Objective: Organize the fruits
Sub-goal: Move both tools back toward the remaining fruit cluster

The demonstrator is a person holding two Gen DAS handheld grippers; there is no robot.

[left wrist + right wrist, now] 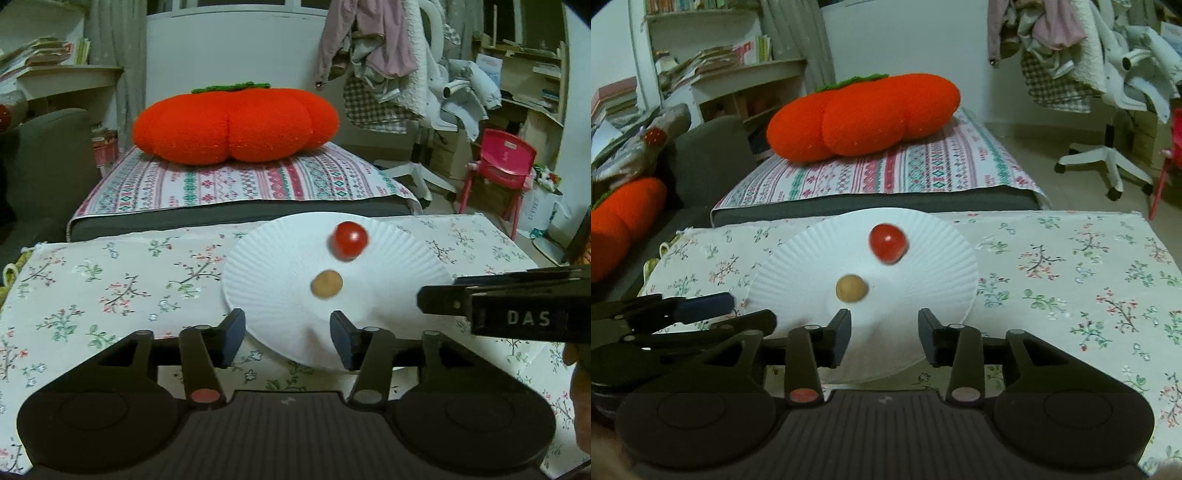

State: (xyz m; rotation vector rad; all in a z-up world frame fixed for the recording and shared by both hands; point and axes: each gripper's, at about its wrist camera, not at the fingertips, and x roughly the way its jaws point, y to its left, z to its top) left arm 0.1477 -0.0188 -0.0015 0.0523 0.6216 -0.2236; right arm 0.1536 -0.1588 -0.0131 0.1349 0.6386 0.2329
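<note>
white lettering "das" on right gripper [424, 301], jaws apart, empty

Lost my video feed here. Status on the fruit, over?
Left gripper and right gripper open, empty. Red tomato and tan fruit on paper plate. Nothing blocking.

Tomato [349, 240] behind longan [326, 283] on plate [266, 280], plate on table [110, 280]
</note>
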